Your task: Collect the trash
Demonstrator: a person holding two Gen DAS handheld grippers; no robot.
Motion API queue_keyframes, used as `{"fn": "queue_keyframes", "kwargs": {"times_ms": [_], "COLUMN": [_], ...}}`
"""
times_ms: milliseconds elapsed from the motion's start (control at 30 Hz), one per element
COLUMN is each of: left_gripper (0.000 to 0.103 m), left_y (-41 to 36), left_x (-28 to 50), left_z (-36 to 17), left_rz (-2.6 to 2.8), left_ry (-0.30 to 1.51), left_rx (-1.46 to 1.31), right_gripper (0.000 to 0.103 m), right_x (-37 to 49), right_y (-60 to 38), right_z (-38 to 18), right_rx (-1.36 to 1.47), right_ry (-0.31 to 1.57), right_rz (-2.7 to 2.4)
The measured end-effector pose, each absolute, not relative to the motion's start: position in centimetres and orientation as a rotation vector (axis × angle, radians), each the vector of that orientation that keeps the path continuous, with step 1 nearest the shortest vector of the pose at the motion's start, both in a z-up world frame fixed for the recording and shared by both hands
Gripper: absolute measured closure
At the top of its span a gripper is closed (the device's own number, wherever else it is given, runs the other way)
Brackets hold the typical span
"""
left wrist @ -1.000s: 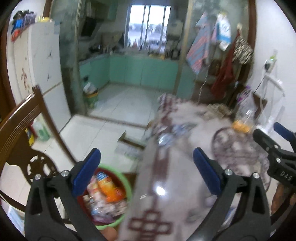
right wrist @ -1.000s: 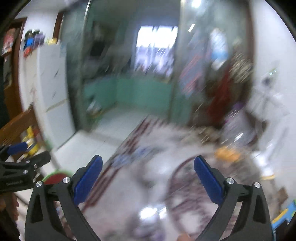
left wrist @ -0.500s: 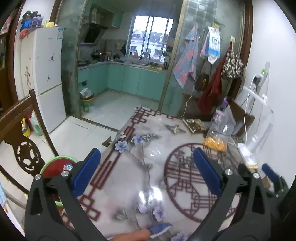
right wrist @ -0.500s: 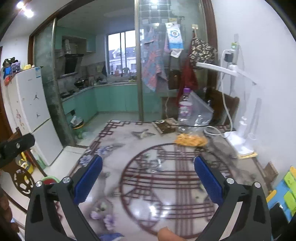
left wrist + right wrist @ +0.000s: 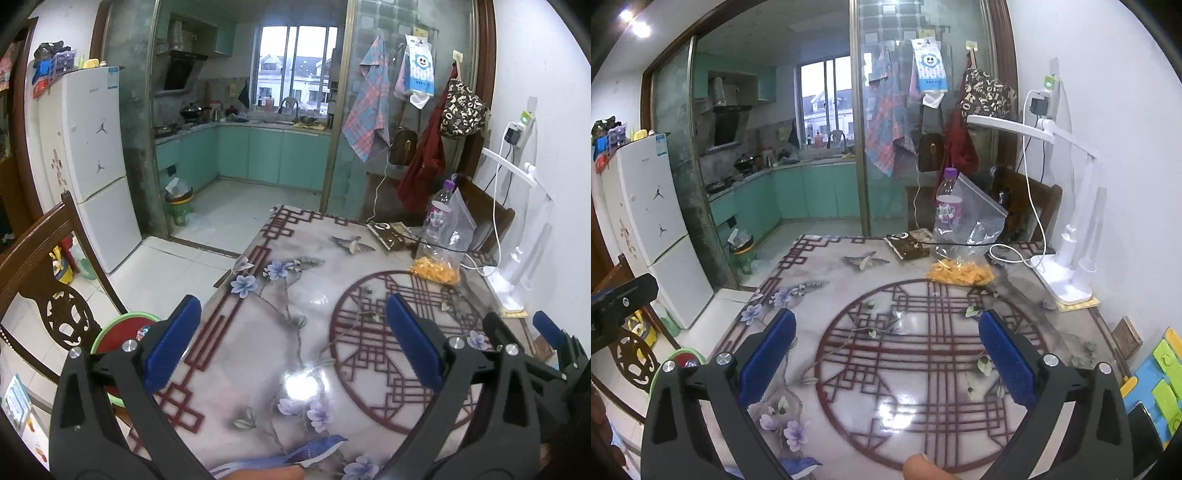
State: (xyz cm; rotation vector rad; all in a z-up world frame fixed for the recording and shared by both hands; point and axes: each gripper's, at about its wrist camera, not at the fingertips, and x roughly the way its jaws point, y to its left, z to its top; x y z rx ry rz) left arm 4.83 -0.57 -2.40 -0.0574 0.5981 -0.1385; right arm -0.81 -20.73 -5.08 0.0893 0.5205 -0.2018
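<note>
Both tongs, left tongs (image 5: 293, 341) and right tongs (image 5: 886, 354), hang released and empty over the desk (image 5: 849, 280). Orange scraps (image 5: 960, 274) lie at one o'clock, uncollected. The green bin (image 5: 122, 325) at nine o'clock seems partly filled.

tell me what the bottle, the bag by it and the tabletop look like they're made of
Bottle: clear thin plastic, purple cap and label. Bag: clear soft plastic film, creased, orange pieces showing through. Tabletop: glossy, mirror-like glare over a printed pattern, probably glass or polished stone; cannot tell which.
</note>
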Motion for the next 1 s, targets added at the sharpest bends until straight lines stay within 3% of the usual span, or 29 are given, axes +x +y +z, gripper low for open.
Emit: {"fn": "queue_keyframes", "kwargs": {"times_ms": [1000], "left_gripper": [0.005], "left_y": [-0.23], "left_x": [5.26], "left_z": [-3.19], "left_rz": [-0.118], "left_ry": [0.624], "left_rx": [-0.032], "right_gripper": [0.007], "right_x": [0.03], "right_y": [-21.41], "right_z": [-5.94], "right_rx": [0.098], "right_ry": [0.548], "right_rz": [-0.189]}}
